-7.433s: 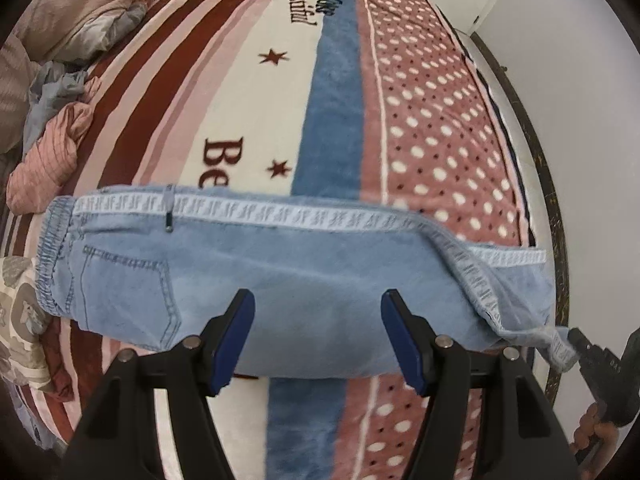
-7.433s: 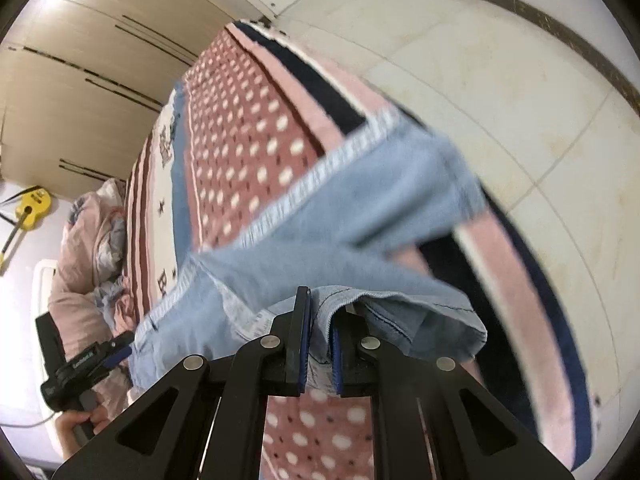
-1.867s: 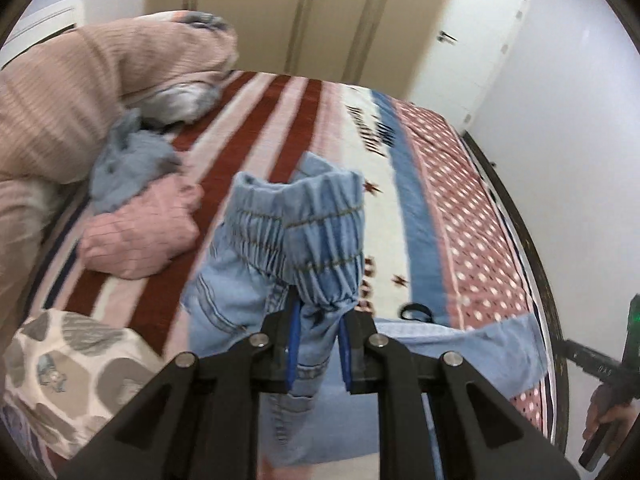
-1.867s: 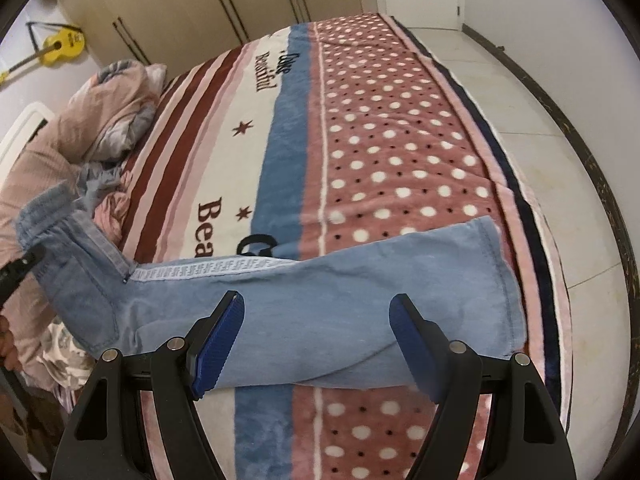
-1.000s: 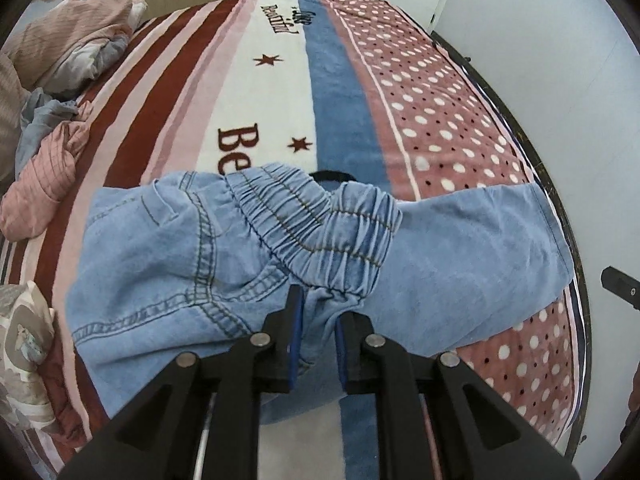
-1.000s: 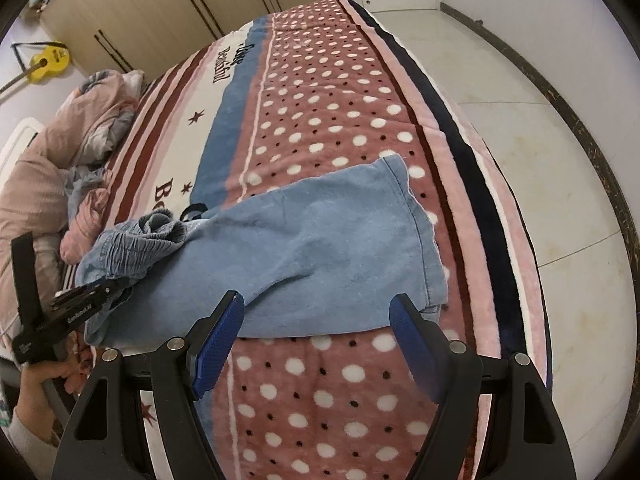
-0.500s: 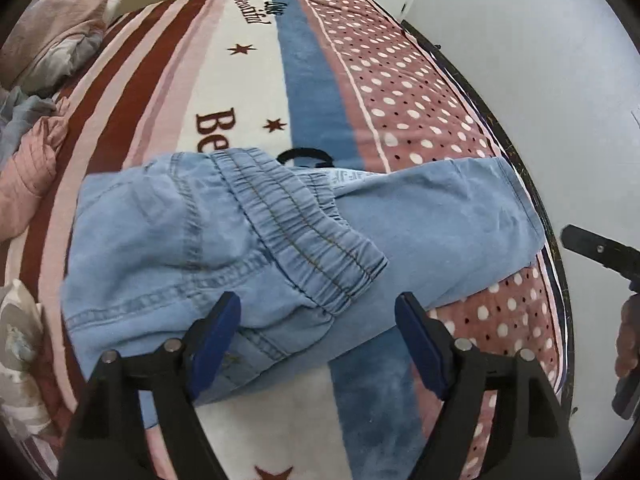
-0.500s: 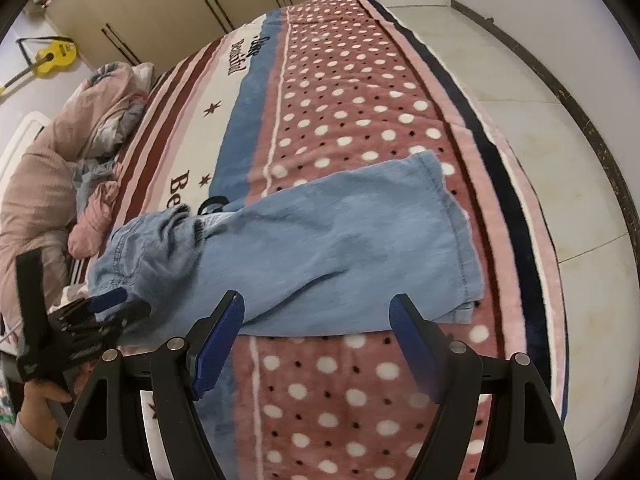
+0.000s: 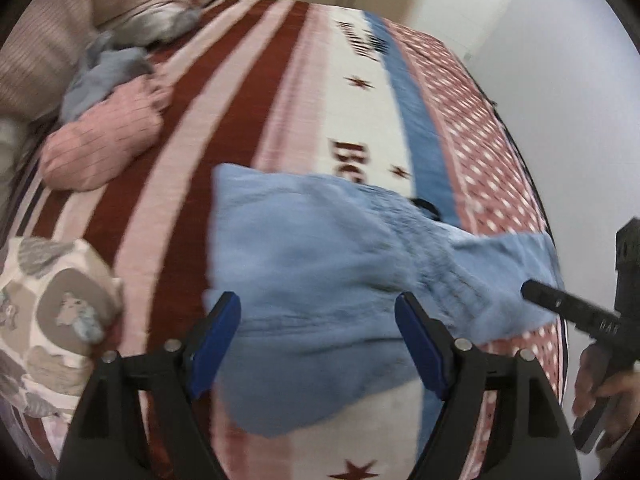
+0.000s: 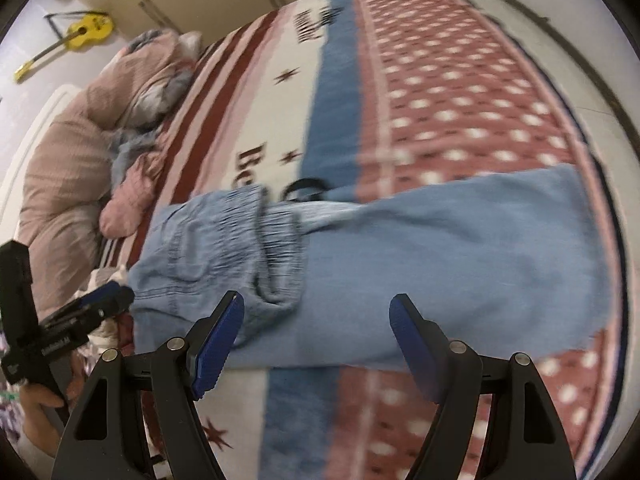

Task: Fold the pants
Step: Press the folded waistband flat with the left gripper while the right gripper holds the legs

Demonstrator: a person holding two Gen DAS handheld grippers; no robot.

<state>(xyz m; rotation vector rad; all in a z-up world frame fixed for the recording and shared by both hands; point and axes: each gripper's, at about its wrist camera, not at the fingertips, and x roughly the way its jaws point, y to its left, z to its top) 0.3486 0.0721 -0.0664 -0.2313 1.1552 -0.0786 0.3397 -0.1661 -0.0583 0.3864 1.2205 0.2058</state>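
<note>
Right wrist view: the light blue denim pants (image 10: 420, 256) lie across the bed (image 10: 460, 92) just ahead of the right tongs (image 10: 316, 328), whose blue-padded jaws stand wide apart with nothing between them. The elastic waistband (image 10: 264, 240) is folded over onto the legs, bunched ahead of the left jaw, while the leg ends stretch away past the right jaw toward the polka-dot side of the blanket. Off to the left of these tongs the left tongs (image 10: 108, 298) show as a black tool with blue tips close by the waist-side edge of the pants, held in a hand (image 10: 40, 400). In the left wrist view, which is motion-blurred, the pants (image 9: 340, 280) fill the space ahead of and between the left tongs (image 9: 318, 328), jaws also spread wide and holding nothing. To the right of them the right tongs (image 9: 568, 304) reach in as a black bar near the leg end. Farther ahead and to the left lie a pink bundled cloth (image 9: 100, 140), a grey-blue garment (image 9: 100, 76) and a pink quilt (image 9: 80, 12); a patterned pillow (image 9: 52, 312) sits beside the left jaw. A yellow guitar (image 10: 80, 36) leans on the wall far ahead, left of the right tongs.
</note>
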